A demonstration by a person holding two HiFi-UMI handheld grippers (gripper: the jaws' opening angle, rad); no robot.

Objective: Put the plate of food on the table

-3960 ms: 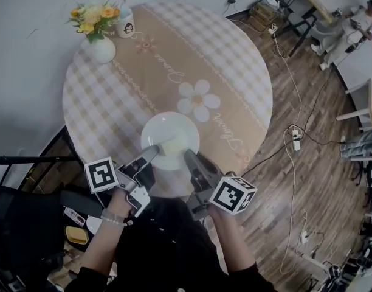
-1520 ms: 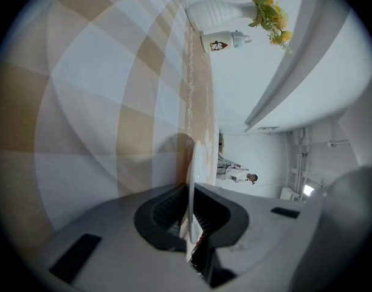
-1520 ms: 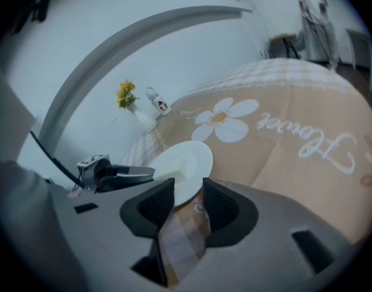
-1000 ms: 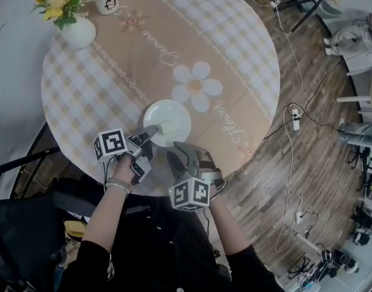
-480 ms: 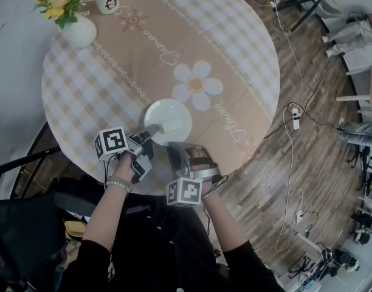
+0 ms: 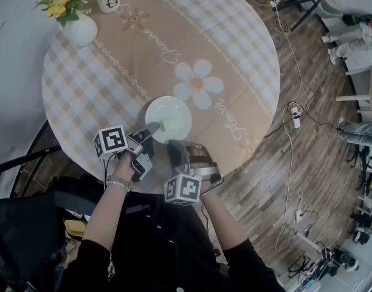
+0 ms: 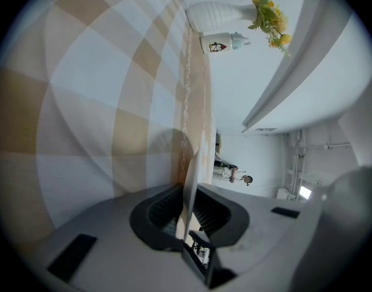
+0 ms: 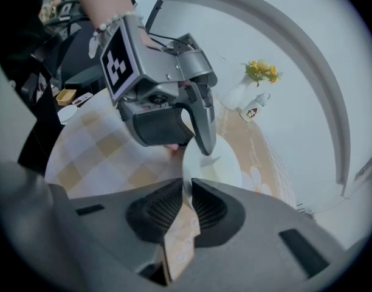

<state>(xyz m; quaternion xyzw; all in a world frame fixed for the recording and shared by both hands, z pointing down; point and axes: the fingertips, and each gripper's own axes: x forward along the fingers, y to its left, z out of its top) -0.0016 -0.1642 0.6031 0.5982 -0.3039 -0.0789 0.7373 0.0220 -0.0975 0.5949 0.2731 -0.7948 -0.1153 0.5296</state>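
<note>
One plate [image 6: 168, 118] near table [image 6: 234, 53] edge, open room beyond

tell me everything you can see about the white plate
The plate is small, round, plain white and glossy, like ceramic, with a shallow raised rim. It lies level at the near side of the round table, beside the daisy print on the cloth. The left gripper is clamped on its near-left rim, and the right gripper has its jaws closing on the near rim.
</note>
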